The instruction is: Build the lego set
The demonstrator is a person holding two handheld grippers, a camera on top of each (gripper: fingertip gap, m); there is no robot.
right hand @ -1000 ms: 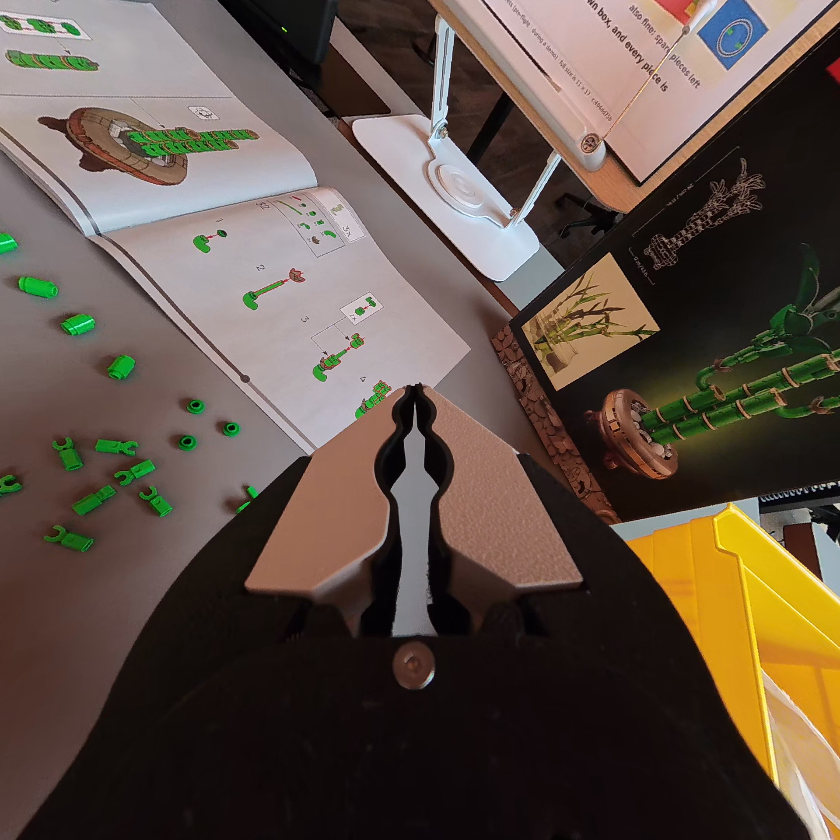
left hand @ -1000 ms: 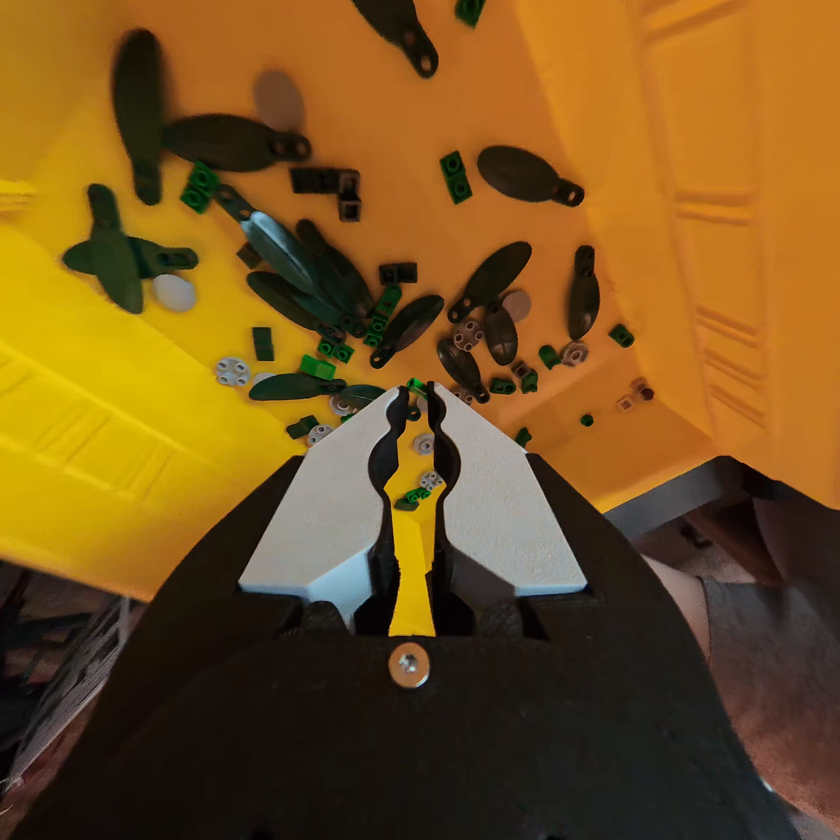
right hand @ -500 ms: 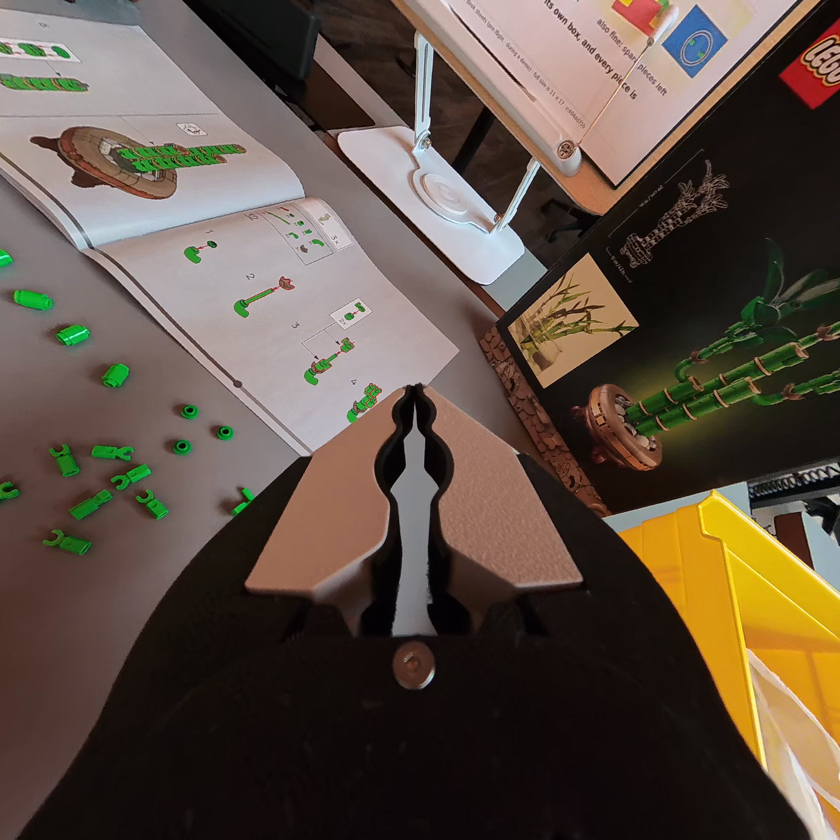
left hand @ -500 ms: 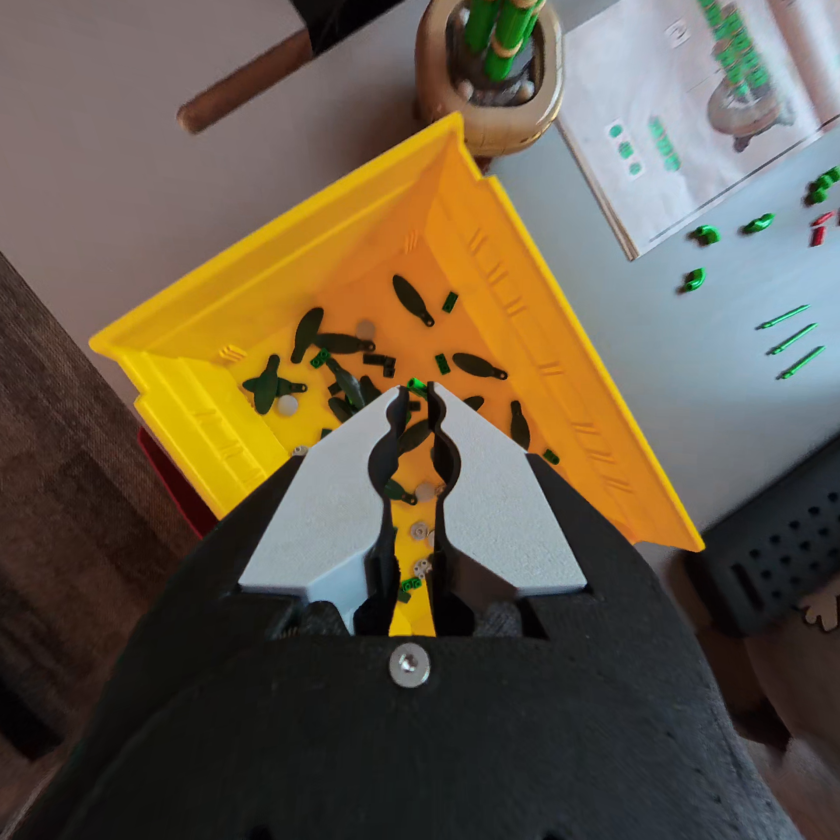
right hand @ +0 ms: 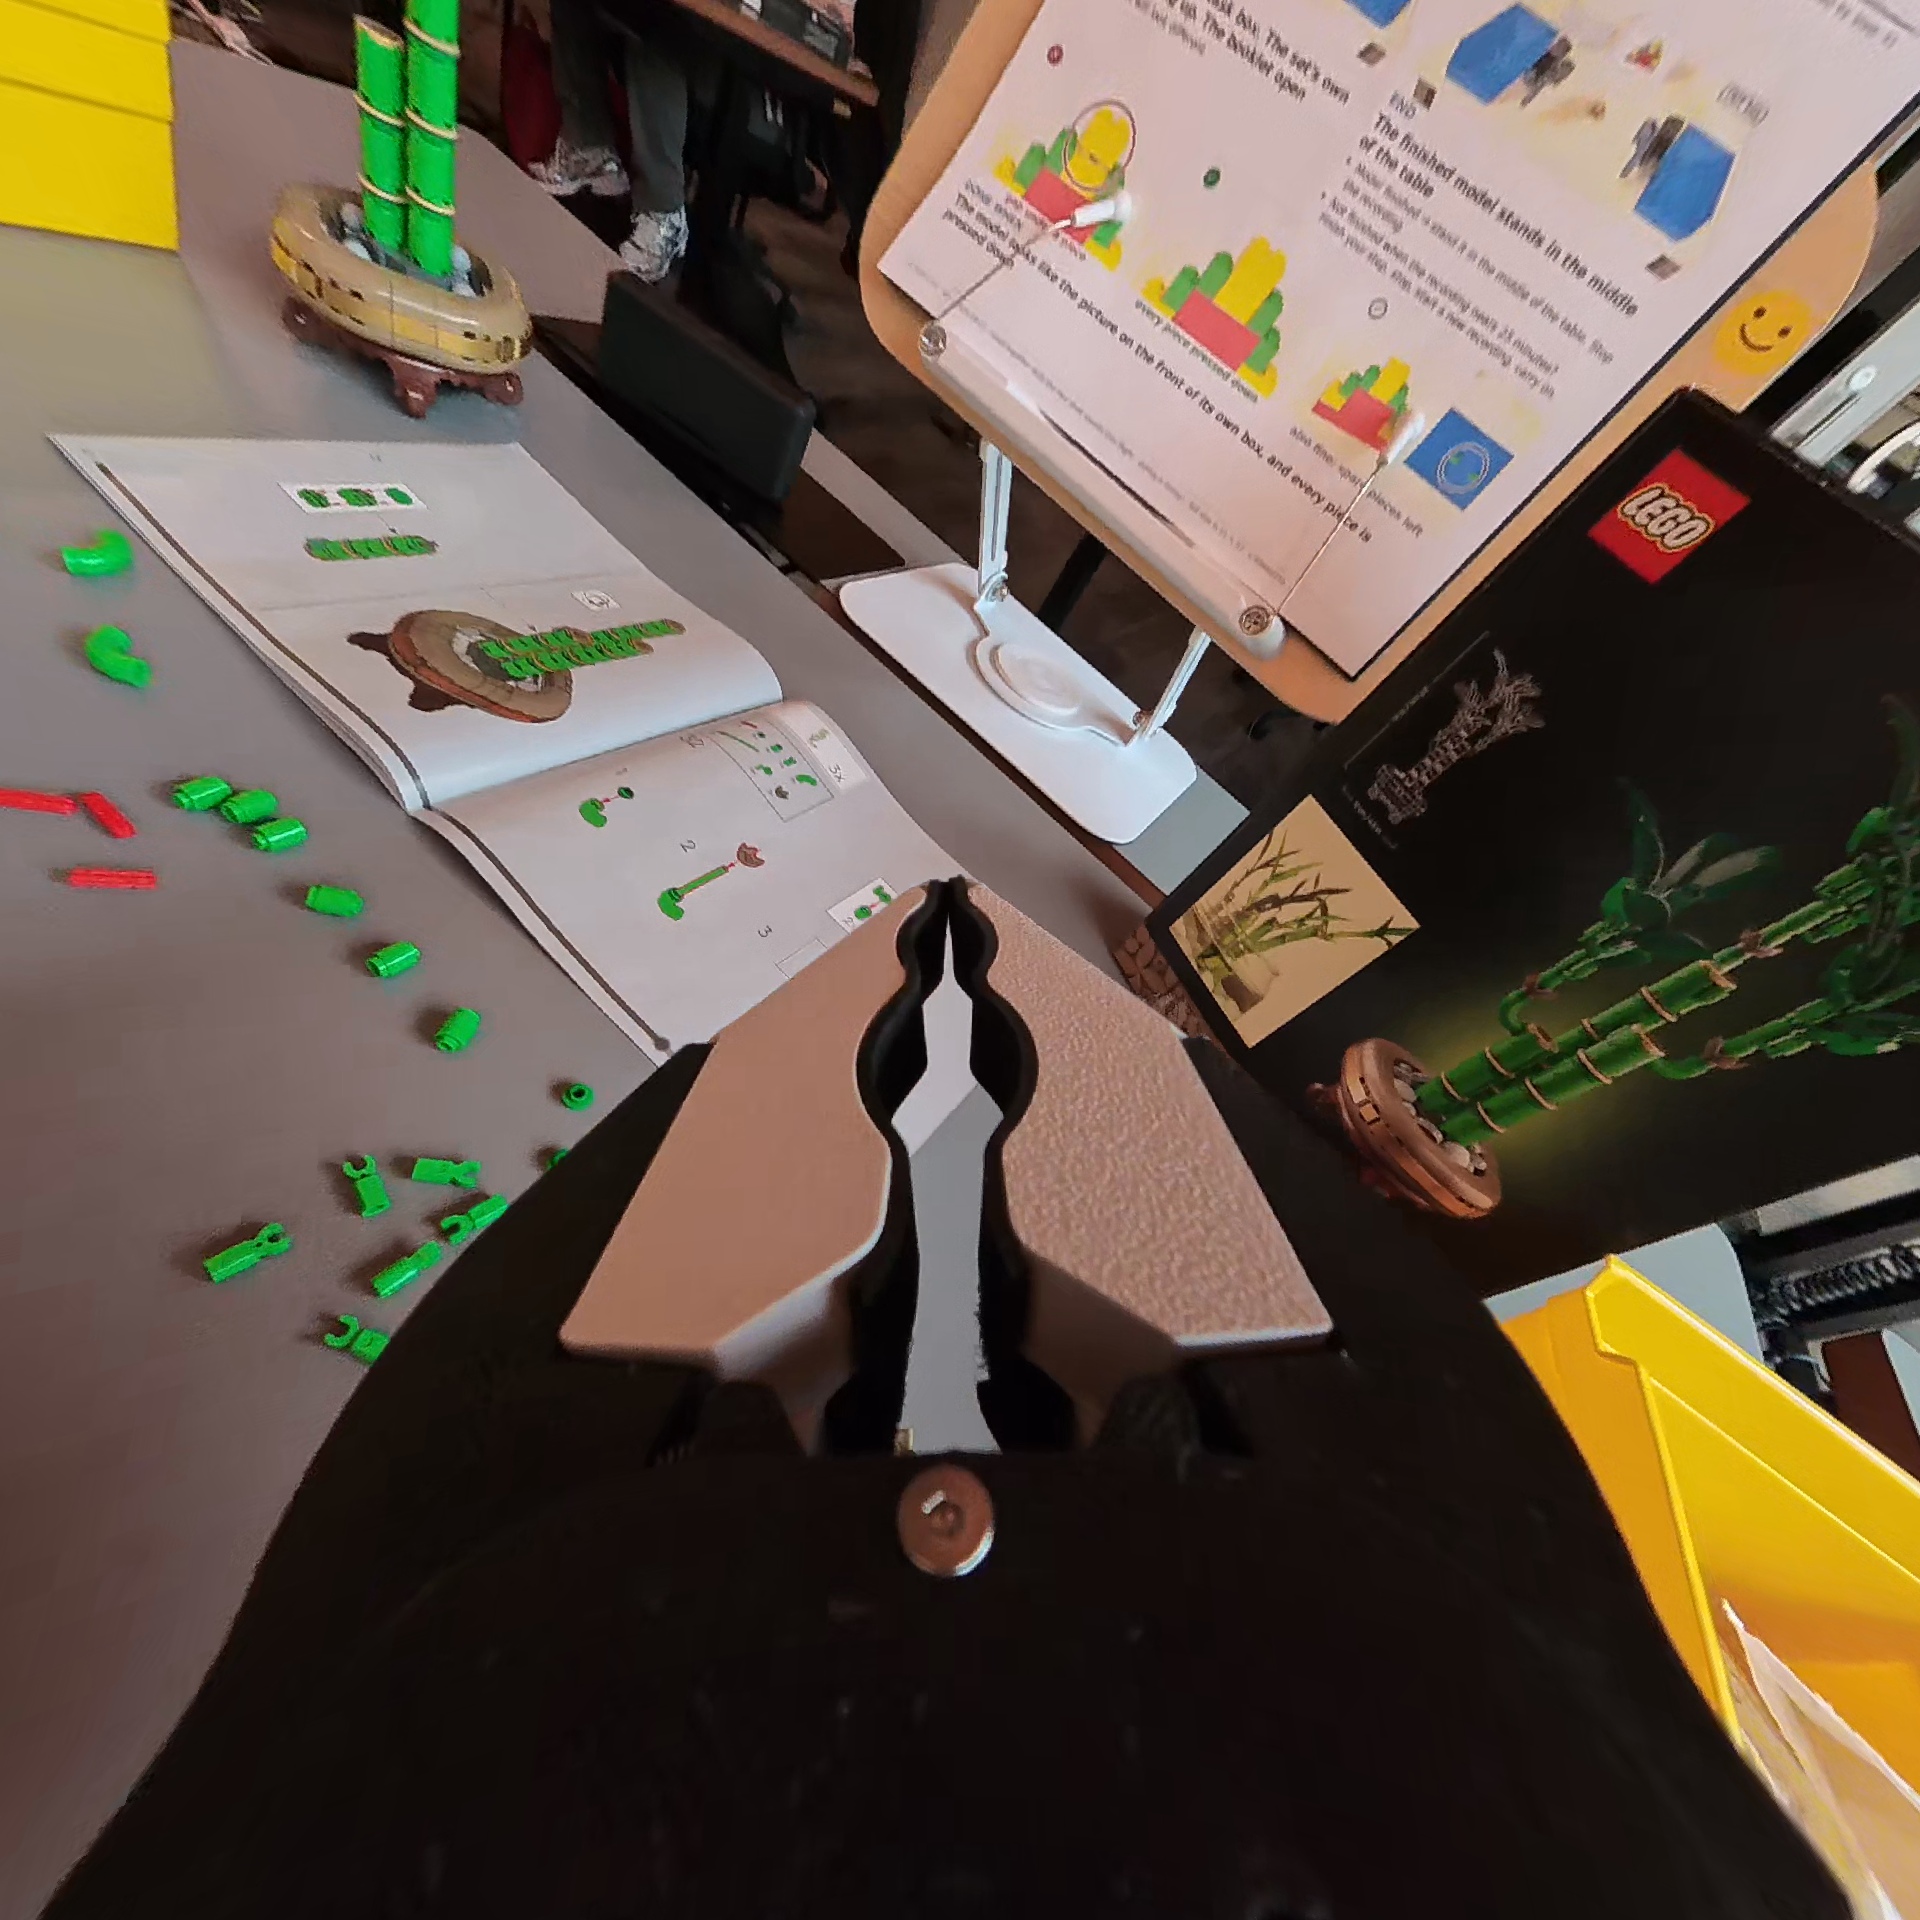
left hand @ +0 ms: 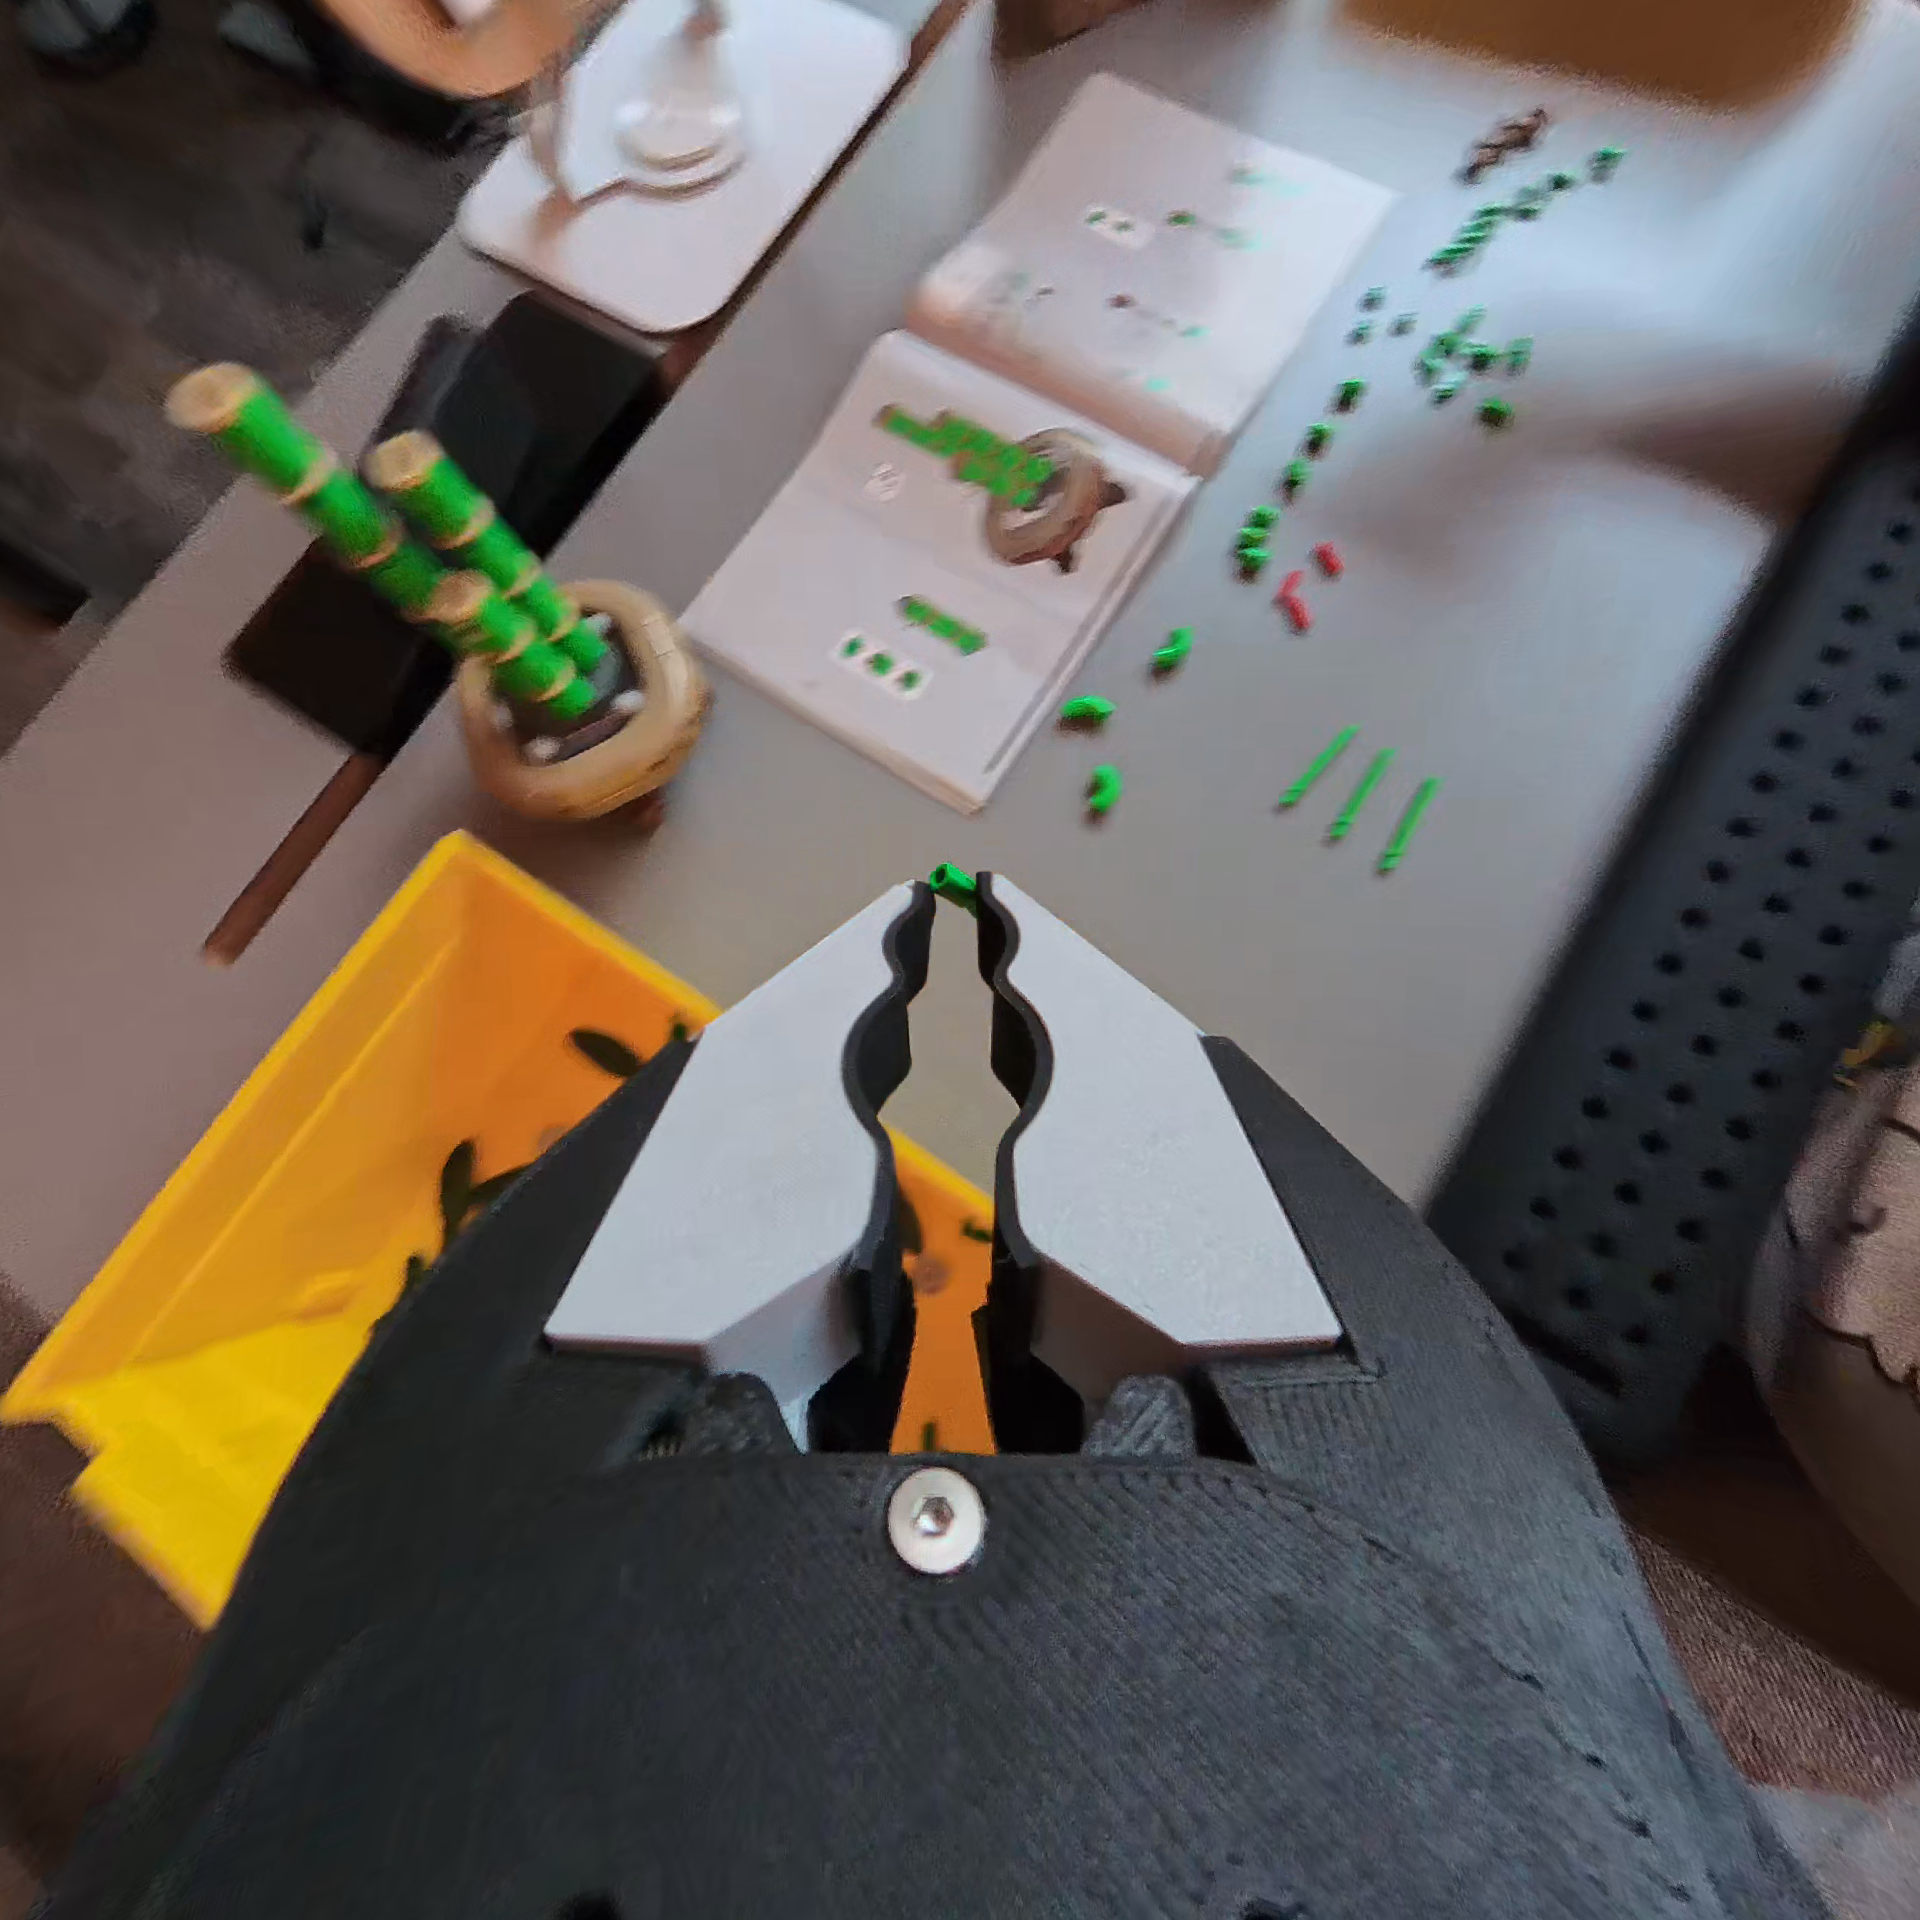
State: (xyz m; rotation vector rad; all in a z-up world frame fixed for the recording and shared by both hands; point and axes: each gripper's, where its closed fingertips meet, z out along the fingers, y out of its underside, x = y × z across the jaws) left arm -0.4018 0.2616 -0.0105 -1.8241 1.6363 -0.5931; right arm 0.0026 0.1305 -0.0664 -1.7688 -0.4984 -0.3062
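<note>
Grey worktop (left hand: 1299, 1039) carries a yellow bin (left hand: 312, 1122) of dark pieces, an open instruction booklet (right hand: 499, 665), the bamboo model (left hand: 540, 665) in its tan pot, and scattered green pieces (right hand: 332, 900). The left tool (left hand: 954, 885) pinches a small green piece (left hand: 952, 881) at its tips above the worktop, just past the bin. The right tool (right hand: 951, 902) is closed and empty over the booklet.

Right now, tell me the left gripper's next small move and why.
Probably carry the small green piece forward and set it on the bare table near the other loose green parts. The left gripper pinches it at its tips, above the table just past the yellow bin; the right gripper is shut and empty.
</note>
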